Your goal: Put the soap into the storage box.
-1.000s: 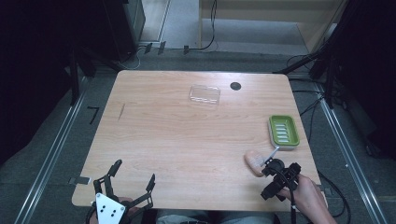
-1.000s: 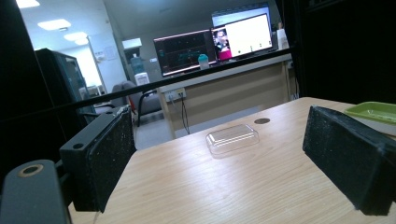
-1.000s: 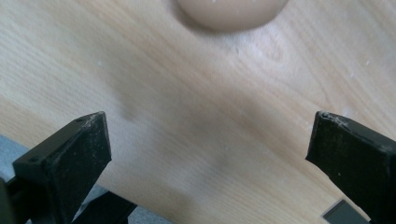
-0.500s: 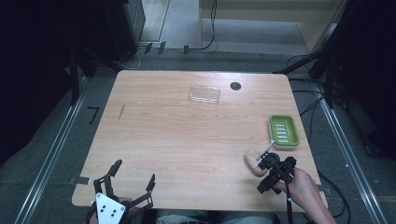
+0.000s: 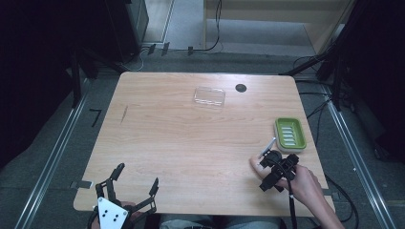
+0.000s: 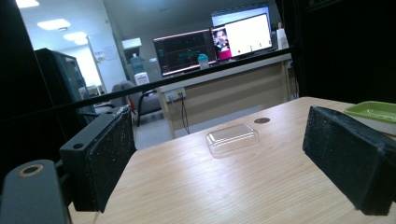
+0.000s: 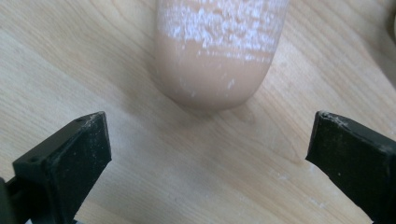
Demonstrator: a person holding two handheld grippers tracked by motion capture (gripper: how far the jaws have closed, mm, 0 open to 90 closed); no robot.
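A peach-coloured bar with a white powdery top (image 5: 254, 163) (image 7: 219, 51) lies on the wooden table (image 5: 191, 143) near its right front. My right gripper (image 5: 267, 165) (image 7: 210, 135) hovers just behind the bar, open, its jaws spread wider than the bar and not touching it. A green ribbed dish (image 5: 290, 134) (image 6: 373, 111) sits just beyond, at the right edge. My left gripper (image 5: 137, 174) (image 6: 219, 158) stands open over the front left edge, holding nothing.
A clear plastic lid (image 5: 209, 97) (image 6: 232, 137) lies at the back centre, with a small black hole (image 5: 240, 88) (image 6: 261, 120) in the tabletop beside it. Dark racks, cables and metal rails surround the table.
My right gripper has edged left and forward, closer to the peach bar. The left gripper and the bar have stayed put.
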